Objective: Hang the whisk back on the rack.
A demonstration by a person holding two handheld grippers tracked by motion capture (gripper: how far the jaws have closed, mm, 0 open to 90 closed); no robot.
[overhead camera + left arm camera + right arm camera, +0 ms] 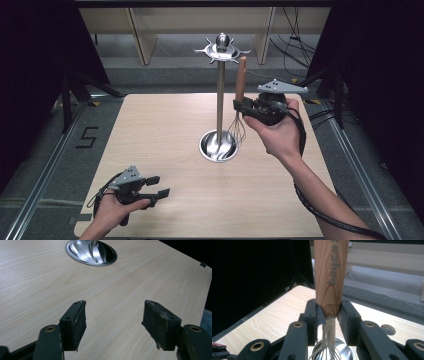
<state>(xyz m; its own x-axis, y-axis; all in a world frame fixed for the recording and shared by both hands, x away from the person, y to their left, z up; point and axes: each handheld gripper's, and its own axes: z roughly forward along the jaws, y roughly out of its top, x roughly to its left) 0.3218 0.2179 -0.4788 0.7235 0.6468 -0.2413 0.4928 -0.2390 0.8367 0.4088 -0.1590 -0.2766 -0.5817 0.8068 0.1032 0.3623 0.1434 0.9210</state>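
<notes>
Wooden-handled whisk (240,95) stood upright in the right gripper (243,106), whose jaws clamped the base of its handle so the wires hung down beside the steel stand (219,95), likely so it could be hung on a hook at the top. The left gripper (157,186) rested open and empty over the table (150,130), well apart

A utensil stand (219,100) rises from its base near the middle of the surface (165,130). Just to its right, the right gripper (243,106) holds a whisk (240,95) upright above the surface. The left gripper (157,186) sits at the near left corner.
</notes>
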